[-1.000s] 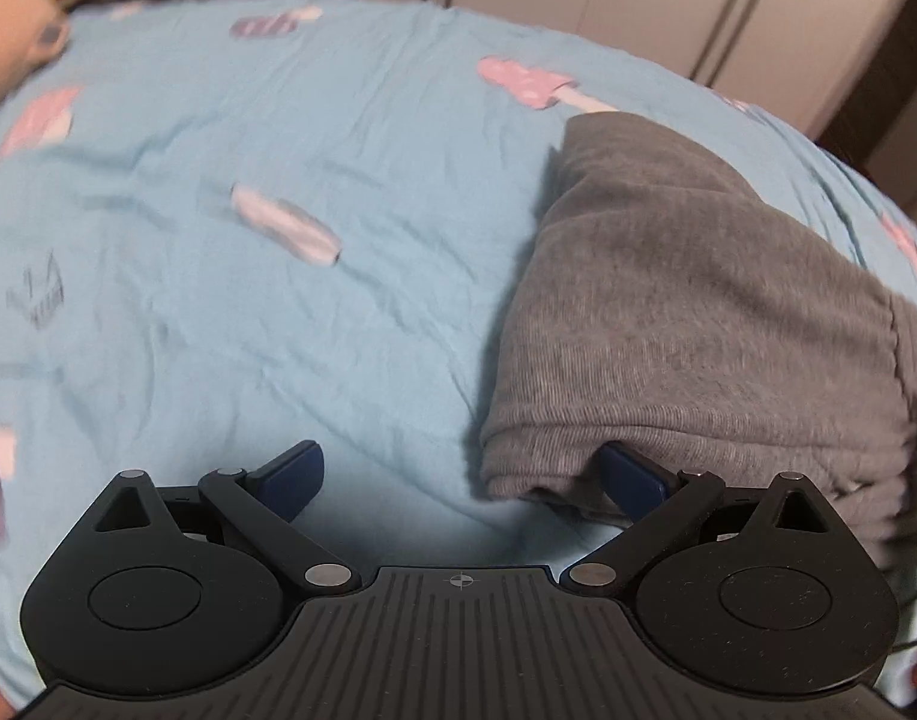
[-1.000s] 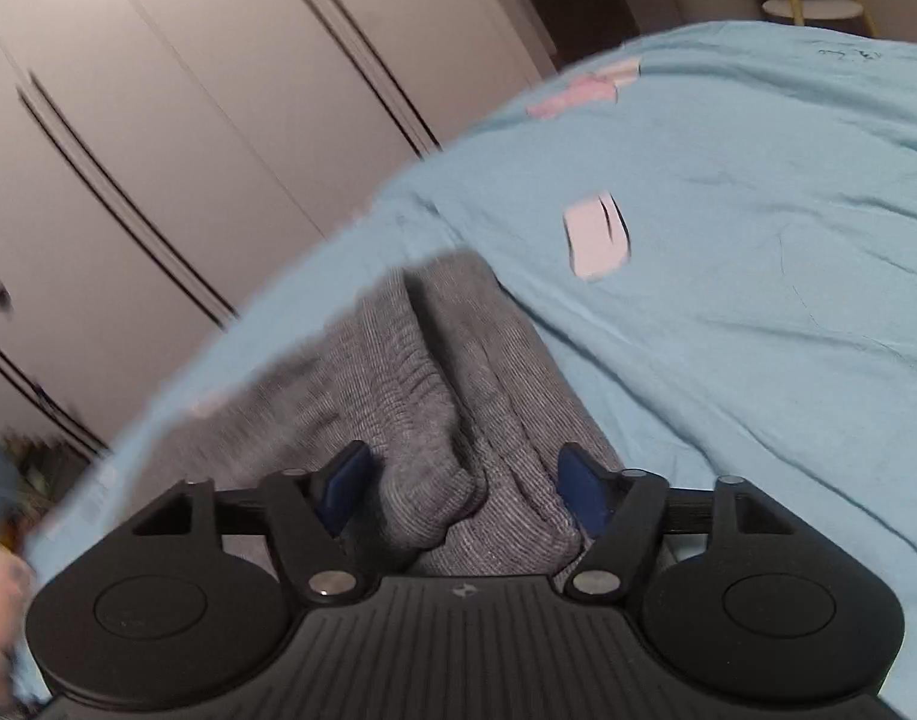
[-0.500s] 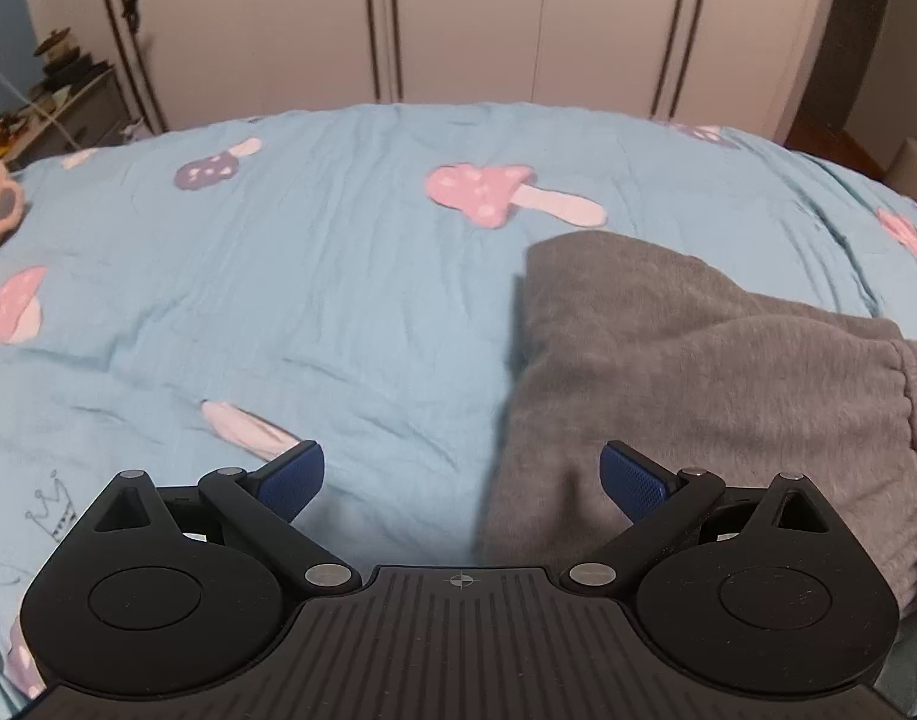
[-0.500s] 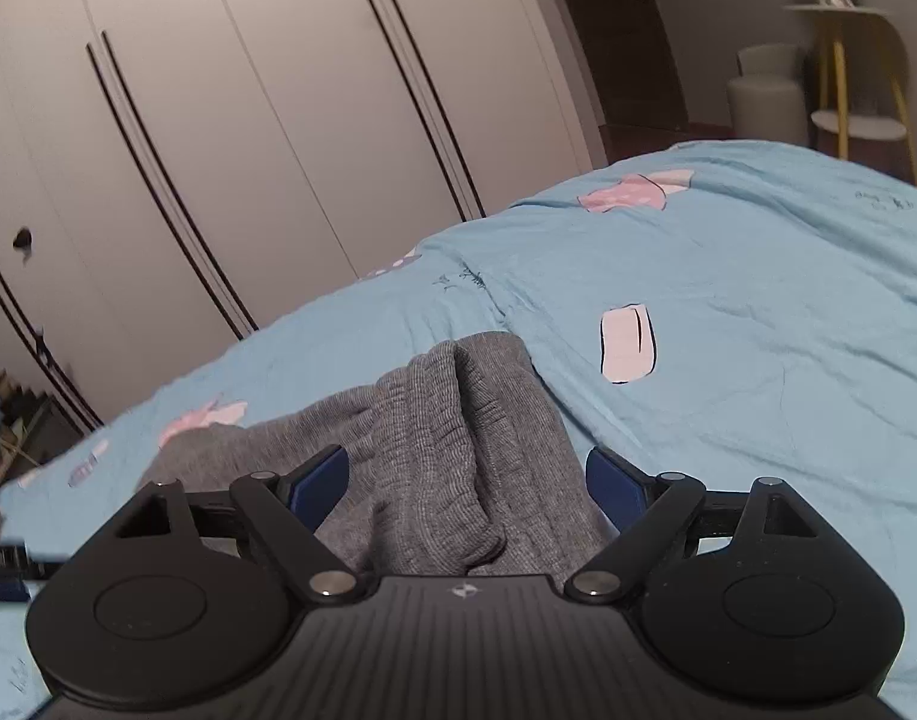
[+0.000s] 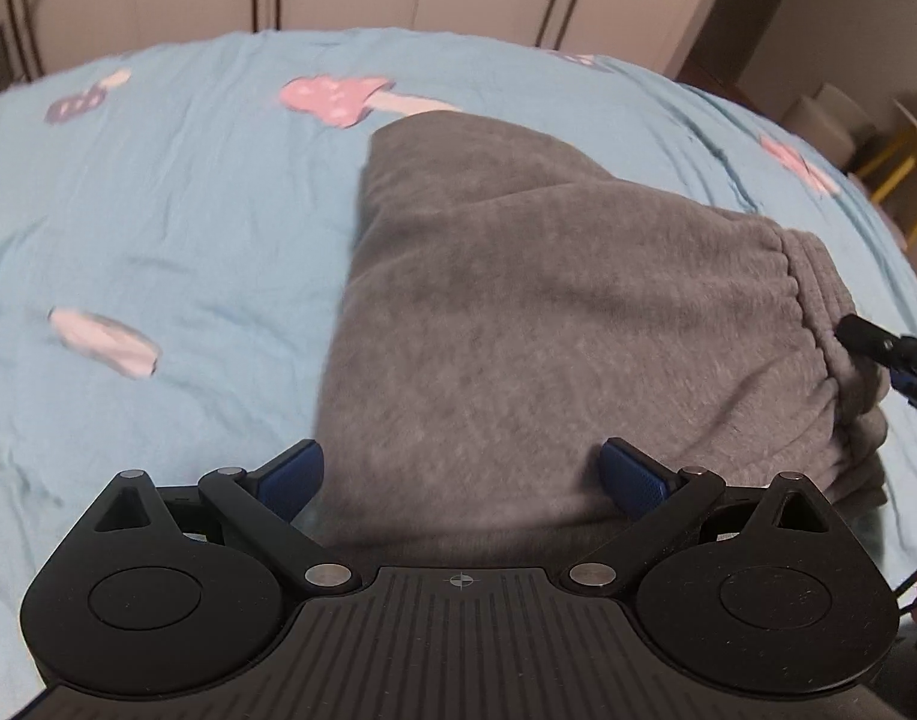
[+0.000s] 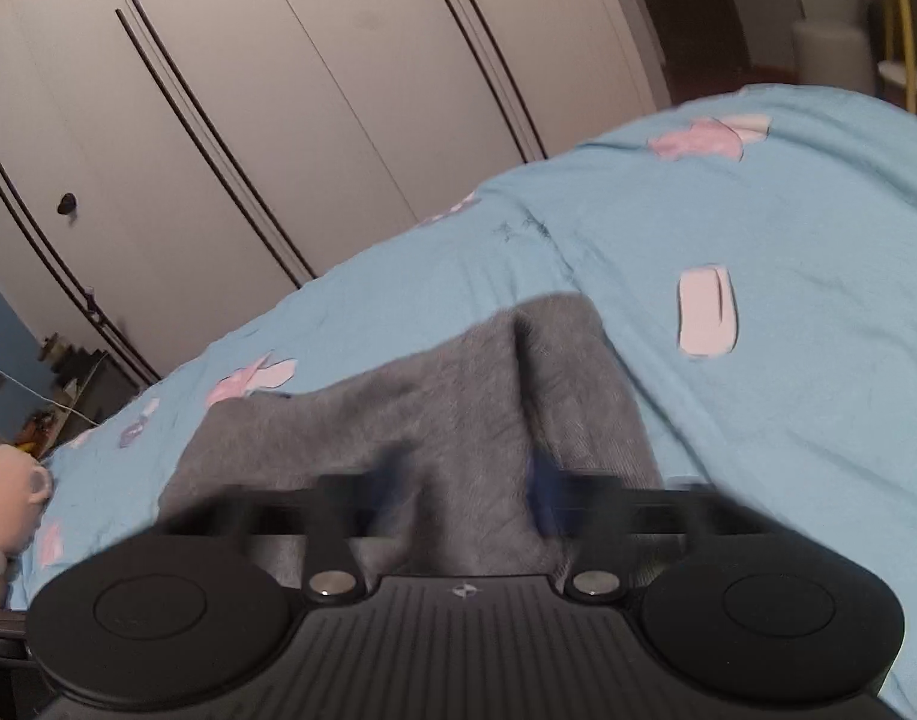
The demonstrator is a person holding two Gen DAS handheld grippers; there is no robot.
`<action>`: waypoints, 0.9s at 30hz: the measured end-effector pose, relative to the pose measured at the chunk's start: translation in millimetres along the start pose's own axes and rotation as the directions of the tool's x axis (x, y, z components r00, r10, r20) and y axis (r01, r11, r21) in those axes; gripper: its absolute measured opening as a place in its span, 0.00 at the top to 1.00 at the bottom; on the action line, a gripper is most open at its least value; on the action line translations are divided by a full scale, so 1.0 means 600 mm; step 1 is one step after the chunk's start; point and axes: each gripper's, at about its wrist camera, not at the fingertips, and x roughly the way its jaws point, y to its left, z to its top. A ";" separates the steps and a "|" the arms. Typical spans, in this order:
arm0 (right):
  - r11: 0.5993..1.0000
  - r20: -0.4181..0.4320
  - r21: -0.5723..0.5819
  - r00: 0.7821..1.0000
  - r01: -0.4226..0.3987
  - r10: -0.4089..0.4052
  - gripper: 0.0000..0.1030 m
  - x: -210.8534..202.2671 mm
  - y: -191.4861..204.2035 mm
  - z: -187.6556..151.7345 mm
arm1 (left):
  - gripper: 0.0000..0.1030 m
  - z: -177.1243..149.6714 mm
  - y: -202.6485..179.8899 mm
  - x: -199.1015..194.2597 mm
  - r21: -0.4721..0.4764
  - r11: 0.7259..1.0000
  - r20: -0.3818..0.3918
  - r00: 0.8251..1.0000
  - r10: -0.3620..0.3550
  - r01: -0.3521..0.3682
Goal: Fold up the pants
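Observation:
The grey pants (image 5: 554,312) lie folded in a thick bundle on the blue bed sheet (image 5: 176,222). My left gripper (image 5: 461,477) is open, its blue fingers astride the bundle's near left edge. The elastic waistband (image 5: 818,276) is at the right, where my right gripper's fingertips (image 5: 866,339) touch it. In the right wrist view the pants (image 6: 458,420) fill the gap of my right gripper (image 6: 467,480). Its blurred fingers are narrowed around a ridge of the waistband fabric.
The sheet (image 6: 758,330) has pink mushroom prints (image 5: 338,96). White wardrobe doors (image 6: 278,90) stand behind the bed. A plush toy (image 6: 8,486) sits at the bed's left edge. A stool and pale containers (image 6: 836,36) stand at the far right.
My left gripper moved right, over the bundle's near edge. My right gripper's fingers closed from wide open onto the waistband fabric.

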 end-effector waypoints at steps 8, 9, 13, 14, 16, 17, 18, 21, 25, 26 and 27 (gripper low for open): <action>0.996 -0.056 0.077 0.997 -0.049 0.053 0.67 0.015 -0.015 -0.005 | 0.02 -0.017 0.031 -0.007 -0.113 0.992 -0.007 0.998 -0.058 0.057; 0.993 -0.063 0.093 0.995 -0.071 0.077 0.85 0.018 -0.012 0.000 | 0.02 -0.017 0.035 -0.009 -0.123 0.991 -0.009 0.998 -0.060 0.058; 0.940 0.019 0.224 0.966 -0.257 0.260 0.91 -0.018 -0.012 0.025 | 0.02 -0.020 0.047 -0.030 -0.143 0.987 0.000 0.997 -0.073 0.072; 0.912 0.042 0.277 0.952 -0.303 0.304 0.91 -0.031 -0.021 0.029 | 0.02 -0.021 0.049 -0.037 -0.139 0.988 0.007 0.997 -0.071 0.071; 0.870 0.066 0.351 0.936 -0.346 0.345 0.91 -0.056 -0.043 0.028 | 0.02 -0.021 0.052 -0.047 -0.132 0.989 0.022 0.998 -0.062 0.064; 0.888 0.062 0.333 0.947 -0.317 0.315 0.91 -0.067 -0.051 0.022 | 0.02 -0.020 0.055 -0.048 -0.130 0.990 0.027 0.998 -0.059 0.062; 0.927 0.035 0.281 0.968 -0.249 0.250 0.90 -0.072 -0.055 0.016 | 0.02 -0.019 0.057 -0.046 -0.132 0.990 0.026 0.998 -0.055 0.058; 0.996 -0.139 0.082 0.990 0.034 -0.022 0.79 -0.030 -0.054 -0.018 | 0.02 -0.016 0.057 -0.028 -0.142 0.990 -0.013 1.000 -0.019 0.017; 0.994 -0.071 0.026 0.992 0.105 -0.103 0.41 -0.052 -0.035 0.005 | 0.02 -0.026 0.047 -0.010 -0.078 0.997 -0.044 0.999 0.003 -0.006; 0.992 -0.047 0.014 0.991 0.123 -0.122 0.41 -0.060 -0.030 0.012 | 0.02 -0.028 0.049 -0.006 -0.078 0.997 -0.050 0.999 -0.002 -0.002; 0.991 -0.032 0.000 0.990 0.134 -0.134 0.41 -0.065 -0.027 0.018 | 0.02 -0.030 0.051 -0.003 -0.085 0.996 -0.058 0.998 -0.012 0.007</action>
